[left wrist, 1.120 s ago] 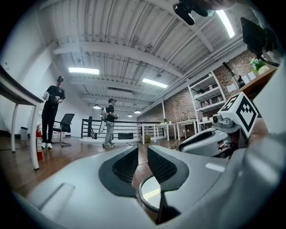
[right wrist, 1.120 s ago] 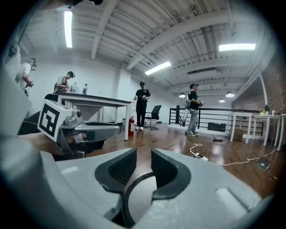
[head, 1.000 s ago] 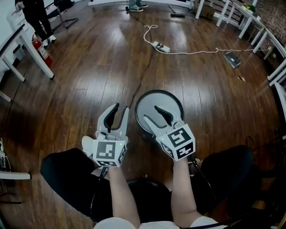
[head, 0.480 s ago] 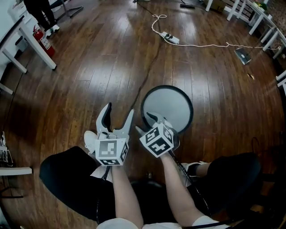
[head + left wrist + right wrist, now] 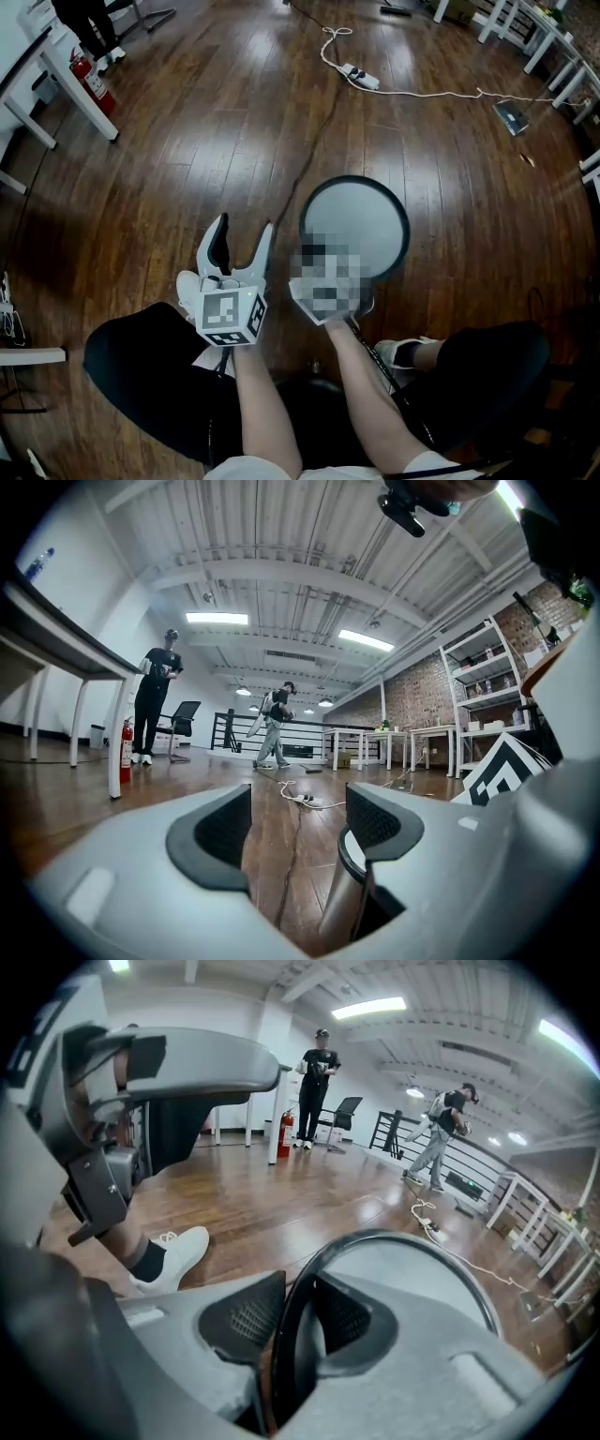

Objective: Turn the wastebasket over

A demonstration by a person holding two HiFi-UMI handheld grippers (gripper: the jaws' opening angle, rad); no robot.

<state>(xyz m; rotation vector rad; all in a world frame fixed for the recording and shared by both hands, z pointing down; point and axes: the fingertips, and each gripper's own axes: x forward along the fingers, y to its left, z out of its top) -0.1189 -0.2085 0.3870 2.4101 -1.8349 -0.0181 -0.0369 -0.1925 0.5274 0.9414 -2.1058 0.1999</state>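
The wastebasket (image 5: 356, 225) is round, grey inside with a black rim, and stands upright on the wood floor. My right gripper (image 5: 315, 253), partly under a mosaic patch, points down at the basket's near left rim. In the right gripper view the jaws (image 5: 292, 1321) are closing with the black rim (image 5: 375, 1237) between the pads, which touch it on both sides. My left gripper (image 5: 242, 231) hovers level just left of the basket, open and holding nothing. In the left gripper view (image 5: 298, 822) the basket's wall (image 5: 339, 907) shows low down behind the right finger.
A white power strip with cable (image 5: 361, 78) lies further out on the floor. A fire extinguisher (image 5: 91, 86) and white table legs (image 5: 56, 89) stand at the far left. My white shoe (image 5: 173, 1255) rests close left of the basket. People stand far off.
The right gripper came down from above the basket onto its near rim and its jaws narrowed around it. The left gripper's jaws spread wide and it shifted slightly.
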